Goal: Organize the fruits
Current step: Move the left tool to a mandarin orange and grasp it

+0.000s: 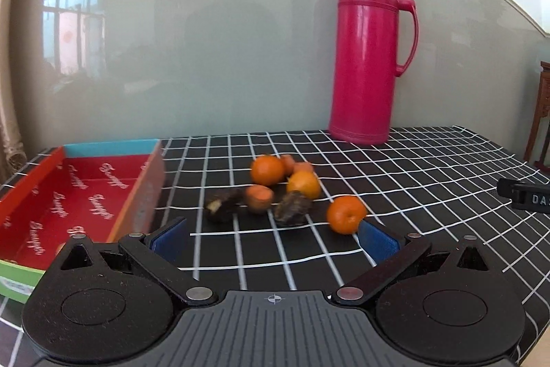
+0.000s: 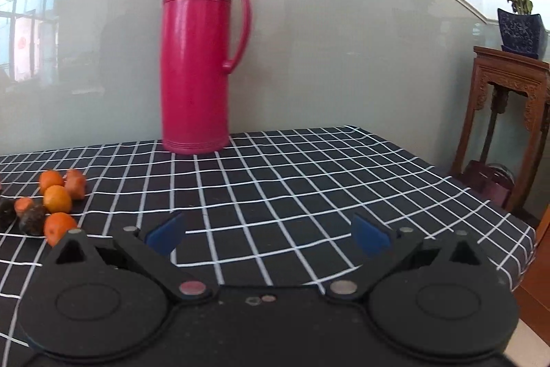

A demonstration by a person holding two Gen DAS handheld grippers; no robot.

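A cluster of fruit lies on the black checked tablecloth (image 1: 429, 181): an orange (image 1: 267, 170), a yellower orange (image 1: 304, 184), a nearer orange (image 1: 345, 214), small carrot-like orange pieces (image 1: 259, 197) and two dark brown lumps (image 1: 222, 205) (image 1: 293, 208). My left gripper (image 1: 273, 238) is open just in front of the pile, holding nothing. Left of it lies an open red box (image 1: 86, 191). In the right wrist view the same pile (image 2: 56, 198) sits at far left. My right gripper (image 2: 268, 233) is open over bare cloth.
A tall pink thermos (image 1: 369, 57) (image 2: 197, 57) stands at the back against a pale glossy wall. The right gripper's black tip (image 1: 524, 196) shows at the left view's right edge. A carved wooden stand (image 2: 508, 112) with a potted plant (image 2: 520, 19) is beyond the table's right edge.
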